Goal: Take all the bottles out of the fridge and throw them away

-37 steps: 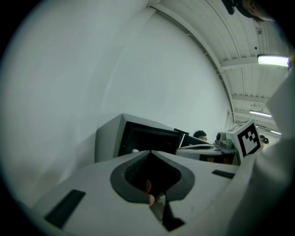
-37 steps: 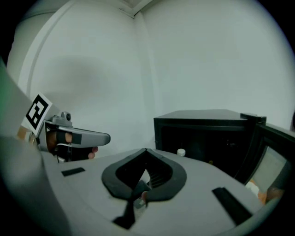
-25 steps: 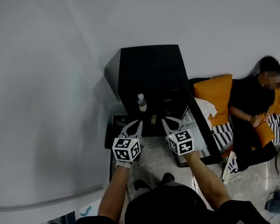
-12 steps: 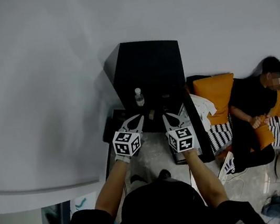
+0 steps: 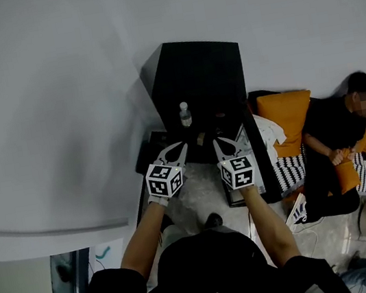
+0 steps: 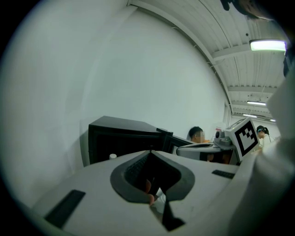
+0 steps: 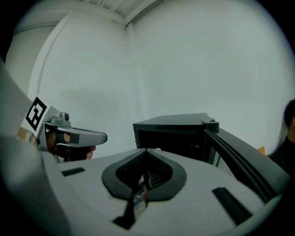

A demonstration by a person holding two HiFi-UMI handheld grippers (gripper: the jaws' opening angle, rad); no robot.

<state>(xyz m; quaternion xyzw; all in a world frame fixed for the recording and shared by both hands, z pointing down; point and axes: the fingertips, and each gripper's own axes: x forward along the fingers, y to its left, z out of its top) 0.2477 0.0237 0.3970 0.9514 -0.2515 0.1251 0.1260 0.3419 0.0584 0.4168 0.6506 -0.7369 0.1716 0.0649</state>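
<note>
Grey plastic jaws meet tip to tip on the left claw (image 6: 150, 150), and the right claw (image 7: 145, 149) is pressed together the same way. We see nothing caught in either one. We judge that they are carried closed simply because nothing is within reach to take hold of. Both point forward and a little downward, side by side and apart from each other, aimed at the opening ahead.

Just beyond their tips the black fridge (image 5: 200, 80) stands on the floor against the white wall. Its door (image 5: 264, 163) is swung out to the right of the right claw, so the inside lies open to us. The one bottle (image 5: 185, 115) we can make out is clear with a white cap. It stands upright at the front of the fridge, ahead of the left claw and slightly to its right, apart from both claws.

We judge the left claw the likelier one to reach for it, and its jaws must part first. The dark interior may hide more bottles; we cannot tell. Farther right of the right claw, a person (image 5: 332, 142) sits among orange cushions (image 5: 287, 114), outside the work.
</note>
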